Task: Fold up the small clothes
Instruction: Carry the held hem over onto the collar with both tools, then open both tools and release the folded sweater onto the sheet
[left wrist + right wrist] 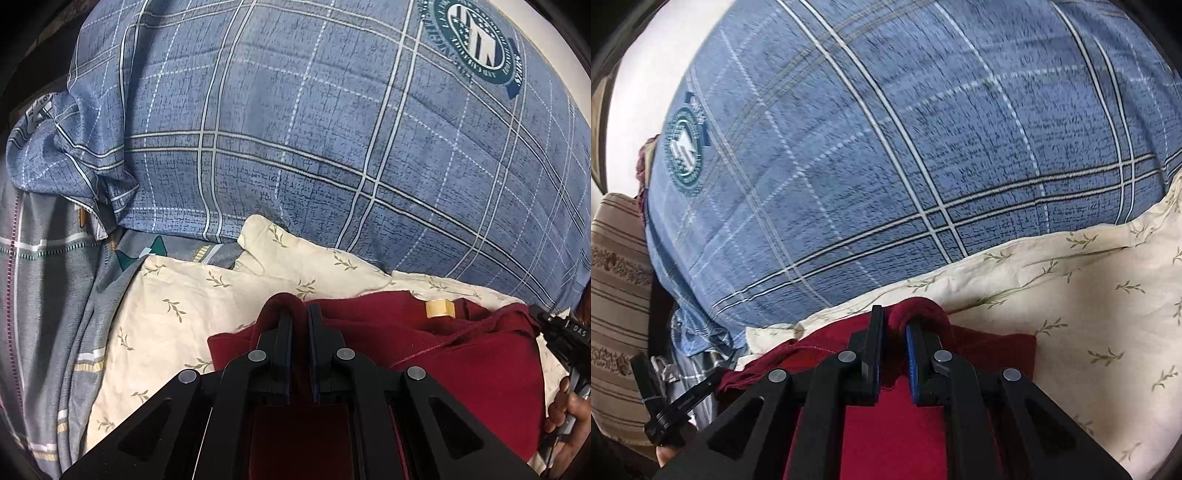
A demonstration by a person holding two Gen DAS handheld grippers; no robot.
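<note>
A dark red garment (461,362) lies on a cream cloth with a leaf print (177,302), a pale label (439,308) showing near its top edge. My left gripper (300,308) is shut on a fold of the red garment at its left end, the fabric bunched over the fingertips. In the right wrist view my right gripper (894,319) is shut on the red garment (886,424) too, with a roll of fabric pinched between its pads. The other gripper and a hand show at each view's edge (565,339).
A large blue plaid pillow (314,122) with a round green emblem (476,40) rises right behind the cream cloth. Grey striped bedding (48,295) lies to the left. A brown striped cushion (617,295) sits at the left of the right wrist view.
</note>
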